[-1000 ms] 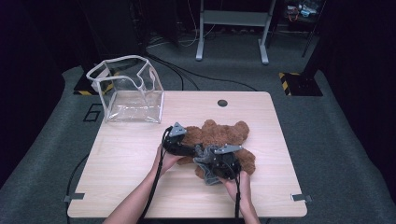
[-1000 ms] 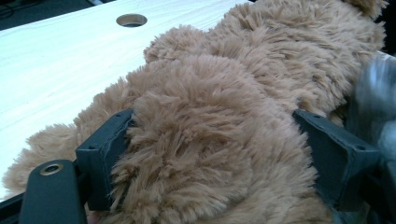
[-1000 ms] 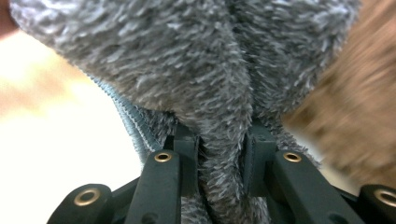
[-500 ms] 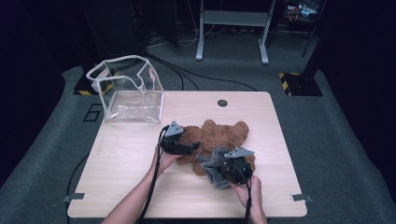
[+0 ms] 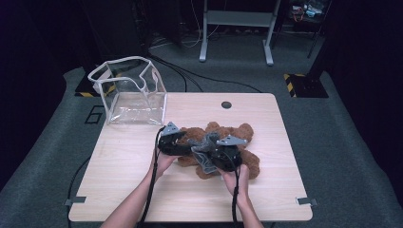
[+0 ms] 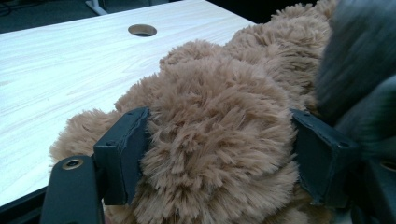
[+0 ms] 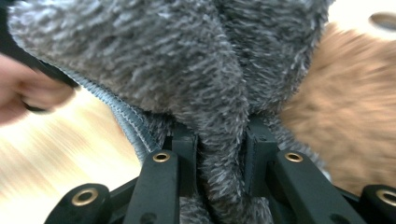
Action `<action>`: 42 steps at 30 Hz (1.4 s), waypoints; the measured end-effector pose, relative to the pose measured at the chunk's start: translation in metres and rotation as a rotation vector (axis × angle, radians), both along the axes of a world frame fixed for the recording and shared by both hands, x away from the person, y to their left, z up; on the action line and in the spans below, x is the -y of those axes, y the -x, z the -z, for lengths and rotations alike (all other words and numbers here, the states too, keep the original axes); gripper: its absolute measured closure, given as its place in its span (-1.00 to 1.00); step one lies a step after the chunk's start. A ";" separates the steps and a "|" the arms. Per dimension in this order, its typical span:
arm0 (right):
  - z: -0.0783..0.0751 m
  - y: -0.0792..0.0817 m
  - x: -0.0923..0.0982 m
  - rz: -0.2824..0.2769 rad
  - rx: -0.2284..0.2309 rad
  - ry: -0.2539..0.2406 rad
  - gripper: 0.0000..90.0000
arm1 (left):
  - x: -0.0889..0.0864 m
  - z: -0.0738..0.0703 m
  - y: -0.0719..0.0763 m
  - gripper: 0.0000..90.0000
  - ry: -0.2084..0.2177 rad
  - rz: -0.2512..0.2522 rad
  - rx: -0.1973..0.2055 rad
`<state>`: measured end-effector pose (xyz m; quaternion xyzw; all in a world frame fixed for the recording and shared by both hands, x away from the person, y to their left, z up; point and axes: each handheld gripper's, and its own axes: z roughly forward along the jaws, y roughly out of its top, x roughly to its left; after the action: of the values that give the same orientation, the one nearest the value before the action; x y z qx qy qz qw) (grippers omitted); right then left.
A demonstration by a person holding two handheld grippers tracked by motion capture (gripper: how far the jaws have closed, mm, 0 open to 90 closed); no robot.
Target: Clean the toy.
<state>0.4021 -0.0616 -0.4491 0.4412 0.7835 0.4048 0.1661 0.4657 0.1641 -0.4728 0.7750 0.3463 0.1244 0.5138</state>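
Your left gripper [image 6: 219, 158] clamps a plush limb of the brown teddy bear [image 5: 237, 137], its jaws having just closed further onto the fur. The bear lies near the middle of the wooden table [image 5: 142, 190], between your two hands. Your right gripper [image 7: 219, 163] pinches a fold of grey fleece garment [image 7: 177, 70] tight between nearly closed jaws, just beside the bear. A clear plastic bag [image 5: 130, 92] stands open at the table's far left corner.

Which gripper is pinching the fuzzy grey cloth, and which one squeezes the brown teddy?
The right gripper pinches the grey cloth in a narrow fold. The left gripper differs: its jaws stand wide around the brown teddy bear.
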 end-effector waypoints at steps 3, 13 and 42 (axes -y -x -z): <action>0.011 0.001 -0.007 -0.019 -0.016 0.058 0.60 | 0.001 0.000 0.000 -0.42 -0.021 0.005 0.005; 0.025 0.022 0.009 0.018 -0.093 0.285 0.62 | 0.003 0.001 0.001 -0.42 -0.020 -0.011 0.010; 0.029 0.025 -0.017 -0.123 -0.116 0.226 0.63 | 0.002 0.001 -0.005 -0.40 -0.020 -0.017 -0.021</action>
<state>0.3770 -0.0445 -0.4778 0.3937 0.8579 0.2972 0.1438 0.4706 0.1619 -0.4737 0.7785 0.3568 0.1239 0.5013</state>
